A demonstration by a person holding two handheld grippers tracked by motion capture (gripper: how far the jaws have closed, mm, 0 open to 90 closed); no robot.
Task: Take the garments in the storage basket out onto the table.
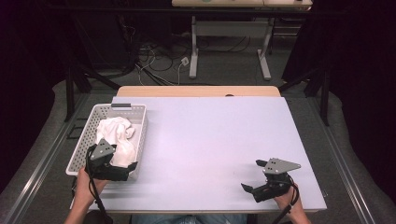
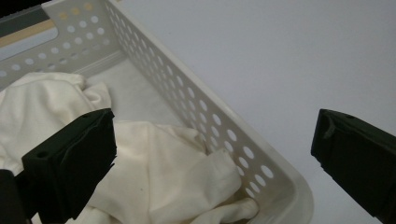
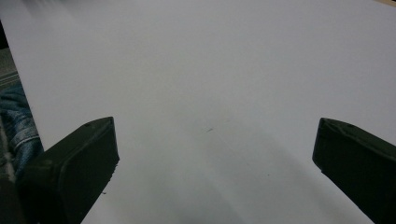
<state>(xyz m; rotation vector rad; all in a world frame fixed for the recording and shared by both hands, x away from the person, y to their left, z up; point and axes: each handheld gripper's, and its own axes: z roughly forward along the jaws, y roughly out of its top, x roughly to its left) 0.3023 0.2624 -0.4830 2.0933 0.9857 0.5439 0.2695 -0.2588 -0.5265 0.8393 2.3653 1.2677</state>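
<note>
— See the left gripper (image 2: pixel 205 154)? Jaws wide apart, straddling the basket's near wall (image 2: pixel 219 126). One jaw is inside over the white cloth (image 2: pixel 159 177), the other outside above the table (image 2: pixel 289 60).

— So if it closes there, I'd guess it pinches plastic along with fabric and drags the basket.

— And the right gripper (image 1: pixel 261 179)?

— Jaws apart too, nothing between them, well away. Cables lie on the floor beyond.
</note>
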